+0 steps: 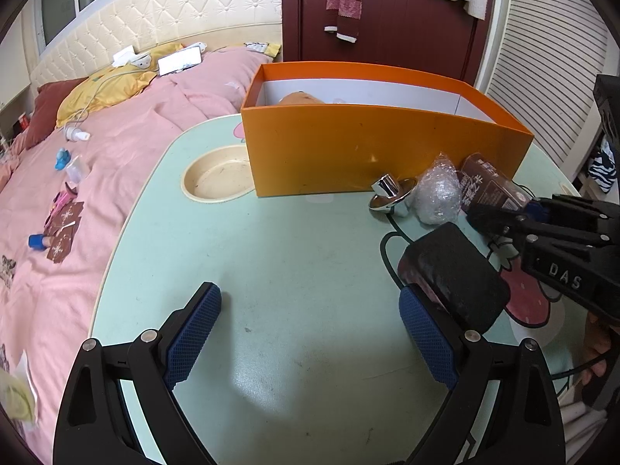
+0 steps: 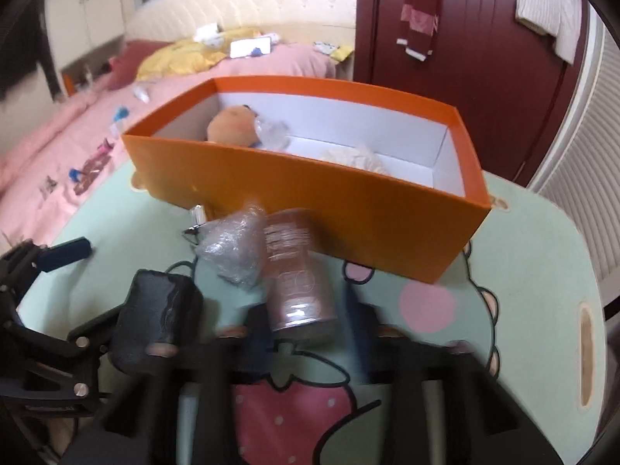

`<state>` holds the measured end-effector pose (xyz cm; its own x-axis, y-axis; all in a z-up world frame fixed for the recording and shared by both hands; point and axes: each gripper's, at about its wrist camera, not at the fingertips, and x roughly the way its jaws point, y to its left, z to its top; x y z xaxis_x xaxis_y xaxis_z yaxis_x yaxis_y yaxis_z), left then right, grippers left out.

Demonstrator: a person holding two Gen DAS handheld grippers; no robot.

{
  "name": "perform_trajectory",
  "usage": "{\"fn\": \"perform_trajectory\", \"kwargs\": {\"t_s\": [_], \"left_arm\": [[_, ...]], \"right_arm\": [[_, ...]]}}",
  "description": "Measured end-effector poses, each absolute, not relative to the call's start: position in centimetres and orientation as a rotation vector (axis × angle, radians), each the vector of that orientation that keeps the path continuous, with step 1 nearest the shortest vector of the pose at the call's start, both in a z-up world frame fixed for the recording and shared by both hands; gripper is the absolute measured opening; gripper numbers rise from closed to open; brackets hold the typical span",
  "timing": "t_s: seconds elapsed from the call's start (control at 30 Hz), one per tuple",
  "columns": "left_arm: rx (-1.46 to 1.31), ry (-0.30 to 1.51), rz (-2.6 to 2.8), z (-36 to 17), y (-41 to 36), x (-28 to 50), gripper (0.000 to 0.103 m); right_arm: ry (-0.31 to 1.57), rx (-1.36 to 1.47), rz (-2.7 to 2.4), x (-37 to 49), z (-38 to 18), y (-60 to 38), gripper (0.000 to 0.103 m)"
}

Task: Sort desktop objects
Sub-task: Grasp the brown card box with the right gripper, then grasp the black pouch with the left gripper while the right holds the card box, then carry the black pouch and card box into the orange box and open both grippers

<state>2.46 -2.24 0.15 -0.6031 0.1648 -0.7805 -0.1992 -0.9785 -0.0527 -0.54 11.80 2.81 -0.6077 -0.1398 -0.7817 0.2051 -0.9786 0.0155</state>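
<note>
Right gripper clamped on brown bottle, view blurred; slip risk clearing orange box wall. Left gripper apart, empty.

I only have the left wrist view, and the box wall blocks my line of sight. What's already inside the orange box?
Observer: The right wrist view shows an orange plush toy, a clear plastic wad beside it, and a white fluffy item near the front wall of the orange box.
Operator: Is the brown bottle lined up with the right hand-held gripper?
Observer: Yes, it lies lengthwise between the fingers. Motion blur hides whether they touch it.
</note>
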Motion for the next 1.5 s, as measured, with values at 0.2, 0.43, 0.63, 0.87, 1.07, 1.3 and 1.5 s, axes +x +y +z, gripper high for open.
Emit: {"fn": "perform_trajectory", "kwargs": {"t_s": [0.2,0.43,0.63,0.87,1.07,1.3,1.5], "left_arm": [[-1.284,0.013,2.662,0.8,-2.7,2.6,0.093],[-1.184,-0.100,2.589,4.2,-1.5,3.4,0.094],[-1.186,0.130,2.538,4.0,3.8,2.1,0.094],[-1.247,0.139,2.508,0.6,5.0,1.3,0.065],[-1.236,0.080,2.504,0.2,3.8,1.2,0.041],[-1.182,-0.026,2.538,1.6,1.3,1.6,0.041],[-1.063,-0.101,2.583,5.3,-0.7,1.4,0.041]], "right_arm": [[0.022,1.282,-2.661,0.2,3.1,13.7,0.019],[-0.048,1.261,-2.702,1.6,3.1,15.4,0.019],[-0.124,1.283,-2.724,1.7,2.7,17.0,0.019],[-0.156,1.290,-2.734,1.4,2.8,17.7,0.019],[-0.142,1.272,-2.723,1.5,2.8,17.1,0.019],[-0.120,1.194,-2.733,1.9,3.7,16.4,0.019],[-0.129,1.136,-2.735,1.9,4.7,16.0,0.019]]}}
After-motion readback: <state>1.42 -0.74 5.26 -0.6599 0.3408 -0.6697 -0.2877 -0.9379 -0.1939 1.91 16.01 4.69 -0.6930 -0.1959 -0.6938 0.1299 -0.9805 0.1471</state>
